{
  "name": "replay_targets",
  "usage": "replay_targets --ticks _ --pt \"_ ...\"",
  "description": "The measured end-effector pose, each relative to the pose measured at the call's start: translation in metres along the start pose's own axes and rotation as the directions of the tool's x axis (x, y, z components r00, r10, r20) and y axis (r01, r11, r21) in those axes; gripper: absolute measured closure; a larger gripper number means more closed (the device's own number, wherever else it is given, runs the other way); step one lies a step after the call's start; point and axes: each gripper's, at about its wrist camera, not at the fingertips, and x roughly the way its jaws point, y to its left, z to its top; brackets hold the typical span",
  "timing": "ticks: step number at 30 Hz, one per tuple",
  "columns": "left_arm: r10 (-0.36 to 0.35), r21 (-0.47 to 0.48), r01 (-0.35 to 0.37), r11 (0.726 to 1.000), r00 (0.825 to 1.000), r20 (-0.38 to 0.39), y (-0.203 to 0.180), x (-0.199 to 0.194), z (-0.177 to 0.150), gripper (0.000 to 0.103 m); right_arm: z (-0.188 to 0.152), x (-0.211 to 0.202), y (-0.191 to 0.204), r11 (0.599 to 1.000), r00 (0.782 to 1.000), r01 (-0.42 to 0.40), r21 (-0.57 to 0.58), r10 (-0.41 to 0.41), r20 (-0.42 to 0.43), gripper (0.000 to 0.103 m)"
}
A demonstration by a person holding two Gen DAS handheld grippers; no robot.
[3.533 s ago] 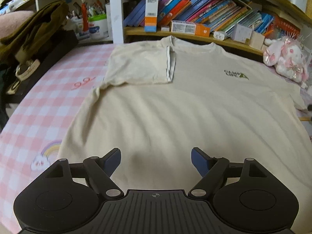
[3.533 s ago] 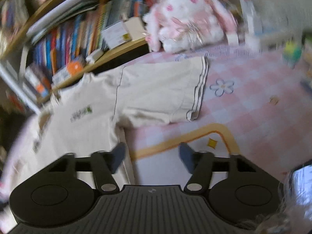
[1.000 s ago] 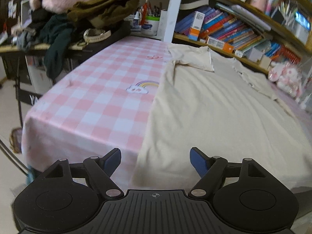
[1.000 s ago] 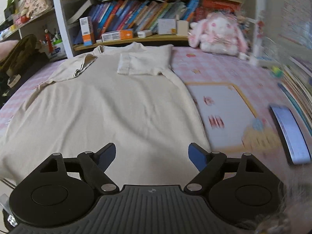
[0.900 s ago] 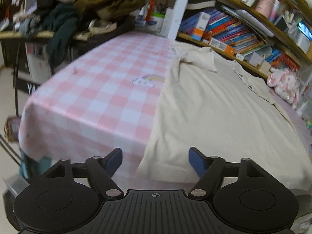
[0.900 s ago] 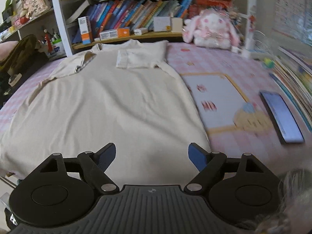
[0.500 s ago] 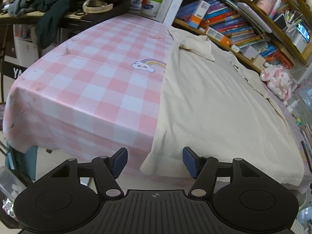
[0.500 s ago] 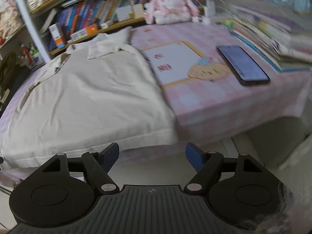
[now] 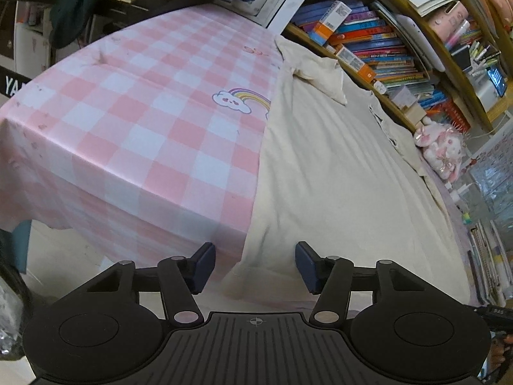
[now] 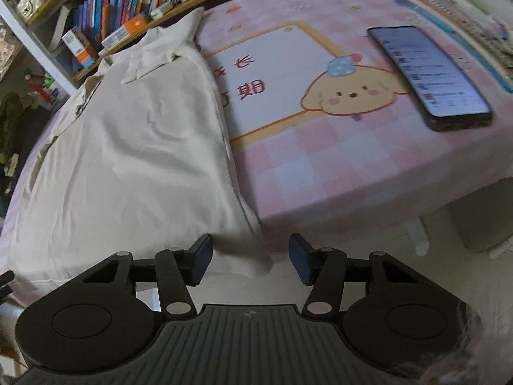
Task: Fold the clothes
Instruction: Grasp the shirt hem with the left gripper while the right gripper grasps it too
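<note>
- The cream T-shirt [image 9: 336, 166] lies spread flat on the table, collar at the far end by the bookshelf, both sleeves folded in over the body, its hem hanging over the near edge.
- My left gripper [image 9: 255, 264] sits at the shirt's near left corner, jaws wide apart, the corner of the hem between the blue pads [image 9: 205, 264] but not pinched; it holds nothing.
- My right gripper [image 10: 250, 261] is at the near right corner of the T-shirt [image 10: 128, 160], also wide open, the hem corner drooping between its fingers; the cloth there is blurred, so I think it is not touching either pad.
- The pink checked tablecloth [image 9: 134, 118] covers the table, a rainbow print [image 9: 242, 99] just left of the shirt.
- To the right of the shirt lies a puppy-print mat [image 10: 304, 73], and right of that a phone [image 10: 429, 73] with its screen lit.
- At the far end stand rows of books [image 9: 368, 41] and a pink plush bunny [image 9: 439, 146].
</note>
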Motion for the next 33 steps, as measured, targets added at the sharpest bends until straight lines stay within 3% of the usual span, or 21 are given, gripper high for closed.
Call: replay_targets --ticks 4,5,6,8,9,13,18,21,24,25,27,28,29,30,33 --pt "-0.028 -0.012 0.028 1.000 0.999 -0.017 0.001 0.003 0.002 0.053 0.004 0.004 -0.007 0.999 0.999 -0.037 -0.002 0.037 -0.038 0.052" --pt "-0.035 -0.010 0.035 0.999 0.999 -0.017 0.000 0.002 0.002 0.057 0.005 0.004 -0.008 0.999 0.998 -0.043 -0.006 0.043 -0.046 0.055" --pt "-0.045 -0.008 0.045 0.999 0.999 -0.017 -0.001 0.001 0.002 0.070 0.006 0.004 -0.008 0.998 0.997 -0.056 -0.011 0.055 -0.054 0.059" --pt "-0.035 0.016 0.035 0.999 0.999 -0.012 -0.007 -0.004 0.002 0.090 0.007 0.003 -0.007 0.996 0.994 -0.089 -0.021 0.087 -0.066 0.088" --pt "-0.027 0.030 0.027 0.999 1.000 -0.008 -0.011 -0.007 0.002 0.097 0.008 0.002 -0.005 0.995 0.993 -0.099 -0.025 0.097 -0.070 0.094" --pt "-0.020 0.024 0.019 1.000 1.000 0.022 -0.017 -0.023 0.003 0.098 0.010 -0.016 -0.001 0.989 0.989 -0.146 -0.030 0.145 -0.042 0.096" --pt "-0.004 0.014 0.004 1.000 1.000 -0.027 -0.011 -0.014 0.005 0.098 0.009 -0.024 -0.002 0.986 0.986 -0.167 -0.023 0.166 -0.034 0.096" --pt "0.001 -0.001 -0.001 1.000 0.999 -0.051 -0.005 -0.008 0.004 0.090 0.008 -0.017 -0.004 0.988 0.987 -0.154 -0.011 0.153 -0.051 0.096" --pt "0.011 -0.029 -0.013 0.999 0.998 -0.060 0.000 -0.002 0.004 0.071 0.008 -0.008 -0.008 0.989 0.988 -0.144 0.013 0.145 -0.060 0.087" --pt "0.007 -0.039 -0.009 0.999 0.998 -0.058 0.000 -0.001 0.004 0.070 0.008 -0.006 -0.008 0.990 0.988 -0.142 0.021 0.143 -0.062 0.075" --pt "-0.002 -0.058 -0.001 0.998 0.999 -0.052 0.002 0.001 0.004 0.075 0.007 -0.001 -0.010 0.989 0.987 -0.146 0.039 0.148 -0.062 0.071" --pt "-0.008 -0.062 0.005 0.998 0.999 -0.053 0.002 0.001 0.003 0.077 0.006 0.001 -0.010 0.987 0.986 -0.152 0.048 0.155 -0.065 0.075" --pt "-0.016 -0.063 0.012 0.998 0.998 -0.056 0.002 0.002 0.003 0.083 0.005 0.001 -0.011 0.986 0.984 -0.160 0.056 0.163 -0.065 0.087" --pt "-0.023 -0.064 0.019 0.998 0.998 -0.059 0.002 0.002 0.002 0.100 0.004 0.001 -0.011 0.984 0.983 -0.167 0.061 0.171 -0.063 0.094" --pt "-0.034 -0.075 0.030 0.997 0.998 -0.055 0.002 -0.003 0.000 0.100 0.002 -0.004 -0.013 0.982 0.982 -0.177 0.065 0.180 -0.050 0.096"
